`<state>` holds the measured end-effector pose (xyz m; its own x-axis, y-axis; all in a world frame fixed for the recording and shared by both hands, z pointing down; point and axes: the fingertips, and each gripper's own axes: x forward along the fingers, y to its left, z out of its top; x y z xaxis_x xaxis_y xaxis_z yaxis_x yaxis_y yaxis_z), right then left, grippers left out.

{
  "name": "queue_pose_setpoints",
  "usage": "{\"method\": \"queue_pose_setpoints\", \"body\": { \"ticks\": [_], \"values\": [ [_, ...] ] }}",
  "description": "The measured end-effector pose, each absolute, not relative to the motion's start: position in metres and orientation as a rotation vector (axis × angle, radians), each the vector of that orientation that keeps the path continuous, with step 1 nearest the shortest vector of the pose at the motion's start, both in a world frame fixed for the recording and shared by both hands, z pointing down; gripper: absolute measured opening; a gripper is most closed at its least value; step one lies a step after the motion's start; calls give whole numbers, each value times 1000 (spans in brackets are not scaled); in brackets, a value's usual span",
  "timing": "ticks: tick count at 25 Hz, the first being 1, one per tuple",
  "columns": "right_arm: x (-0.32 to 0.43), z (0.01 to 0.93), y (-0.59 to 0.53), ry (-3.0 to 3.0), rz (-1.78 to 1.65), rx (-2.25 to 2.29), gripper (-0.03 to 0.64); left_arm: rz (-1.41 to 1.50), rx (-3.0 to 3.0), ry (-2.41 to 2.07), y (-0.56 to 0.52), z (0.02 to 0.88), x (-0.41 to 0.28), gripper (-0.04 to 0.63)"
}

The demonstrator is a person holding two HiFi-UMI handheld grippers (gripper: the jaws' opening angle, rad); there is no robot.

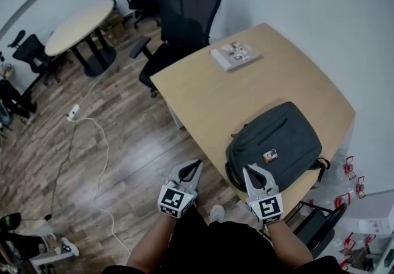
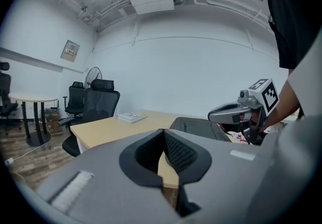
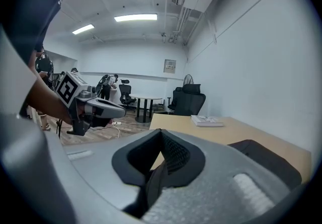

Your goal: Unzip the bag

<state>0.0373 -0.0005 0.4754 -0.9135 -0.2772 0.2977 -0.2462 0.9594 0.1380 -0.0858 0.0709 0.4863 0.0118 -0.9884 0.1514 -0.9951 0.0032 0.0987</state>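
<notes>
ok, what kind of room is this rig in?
Most likely an office or small meeting room: black mesh-backed office chairs, a wood-topped desk against a plain white wall, and a round meeting table further off on the wood-look floor.

the bag (image 1: 275, 143) lies on the table (image 1: 209, 94), book (image 1: 234, 54) behind it.

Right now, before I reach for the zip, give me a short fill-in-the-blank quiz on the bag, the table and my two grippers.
1. The left gripper and the right gripper both have their fingers ____, with nothing between them.
2. The bag lies on the table, closer to the ____ gripper.
3. The office chair at the table's far edge is coloured ____.
Missing words: shut; right; black.
</notes>
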Motion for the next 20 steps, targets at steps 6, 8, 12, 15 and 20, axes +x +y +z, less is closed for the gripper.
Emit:
{"method": "queue_pose_setpoints", "body": {
  "ticks": [6, 8, 12, 15, 20],
  "values": [
    [17, 484, -30, -2754, -56, 571, 3, 113, 2234, -1902, 32, 497, -105, 18],
    [11, 488, -41, -2739, -21, 641, 3, 158, 2284, -1831, 18, 503, -107, 18],
    [1, 494, -55, -2717, 46, 755, 3, 267, 2393, -1692, -5, 511, -110, 18],
    [-4, 497, -61, -2694, 53, 809, 3, 315, 2436, -1621, -21, 518, -122, 18],
    [0, 508, -69, -2635, 92, 906, 3, 397, 2509, -1481, -46, 533, -123, 18]
  ]
}}
